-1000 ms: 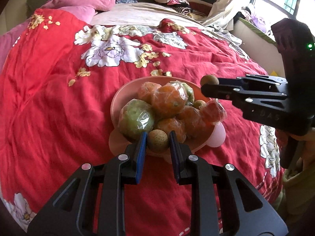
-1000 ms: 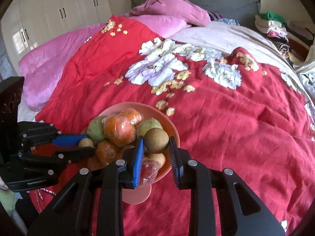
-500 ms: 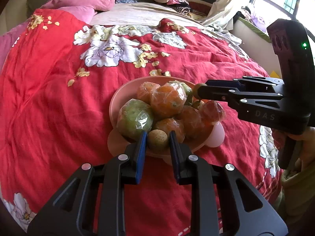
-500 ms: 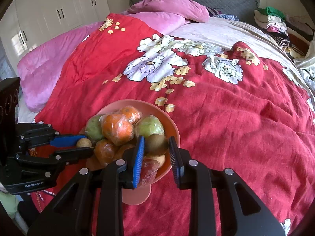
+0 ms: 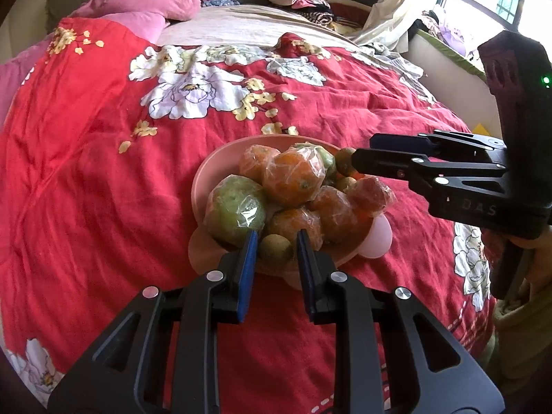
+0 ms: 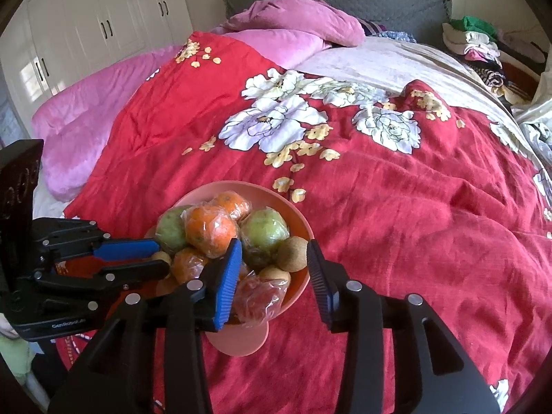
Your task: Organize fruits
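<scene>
The right gripper (image 6: 274,272), jaws apart, has a kiwi (image 6: 292,253) at the bowl's (image 6: 303,220) right rim. The left gripper (image 5: 275,246) clamps a longan (image 5: 276,250) at the near rim; releasing it comes next.

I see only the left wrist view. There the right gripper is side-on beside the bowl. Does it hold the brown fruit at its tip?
Observer: No. The right gripper is open, jaws wide apart.
Operator: Where is the fruit then?
Observer: The brown fruit rests at the bowl rim, against a green wrapped fruit.
Operator: Is it near a finger?
Observer: Yes, right beside the finger on the picture's right, far from the other.
</scene>
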